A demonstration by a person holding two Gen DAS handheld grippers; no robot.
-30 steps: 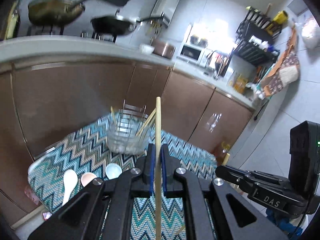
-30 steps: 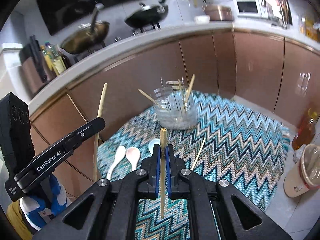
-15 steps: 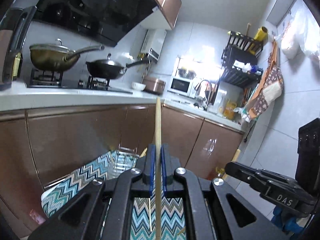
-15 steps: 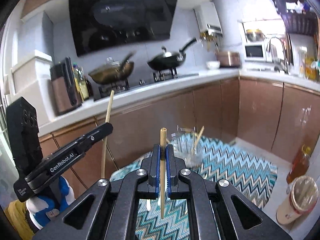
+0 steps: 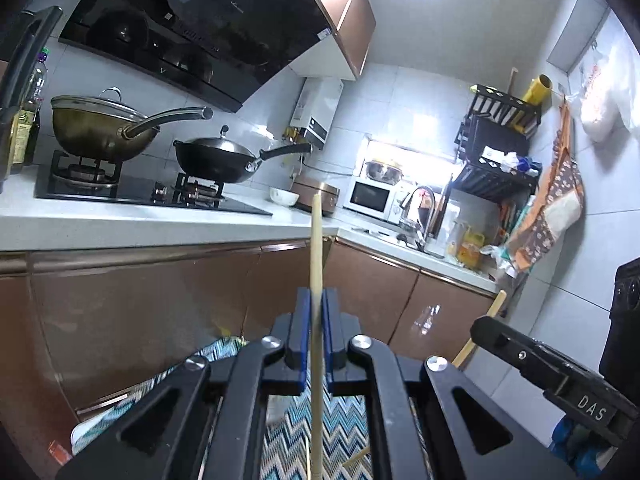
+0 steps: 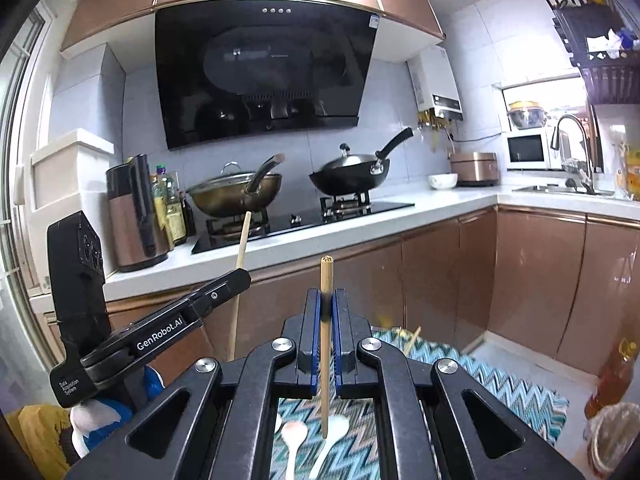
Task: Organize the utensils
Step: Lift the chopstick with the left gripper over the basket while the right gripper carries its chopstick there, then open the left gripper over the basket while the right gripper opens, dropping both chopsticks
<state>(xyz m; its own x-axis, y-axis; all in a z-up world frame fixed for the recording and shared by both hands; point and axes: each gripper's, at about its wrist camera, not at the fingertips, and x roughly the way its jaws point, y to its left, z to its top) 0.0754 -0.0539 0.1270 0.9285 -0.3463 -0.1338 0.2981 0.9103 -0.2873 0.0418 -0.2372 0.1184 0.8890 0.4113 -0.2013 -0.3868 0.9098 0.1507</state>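
My left gripper (image 5: 315,300) is shut on a long wooden chopstick (image 5: 316,248) that stands upright between the pads. My right gripper (image 6: 327,300) is shut on a shorter wooden chopstick (image 6: 326,280), also upright. Both are raised high over the zigzag-patterned mat (image 6: 500,384). Each gripper shows in the other's view: the left one (image 6: 236,276) with its chopstick, the right one (image 5: 480,326) with its chopstick tip. Two white spoons (image 6: 296,436) lie on the mat below my right gripper. The glass holder is hidden behind the grippers; only a chopstick tip (image 6: 412,340) pokes out.
A white counter (image 5: 160,224) over brown cabinets (image 5: 140,312) runs behind the mat, with two pans (image 5: 216,160) on the stove. A bottle (image 6: 612,376) and a lidded cup (image 6: 612,432) stand on the floor at the right of the mat.
Both grippers have risen and tilted up with their chopsticks. The mat, glass holder and spoons have dropped to the bottom of the views; the stove and hood fill the frames.
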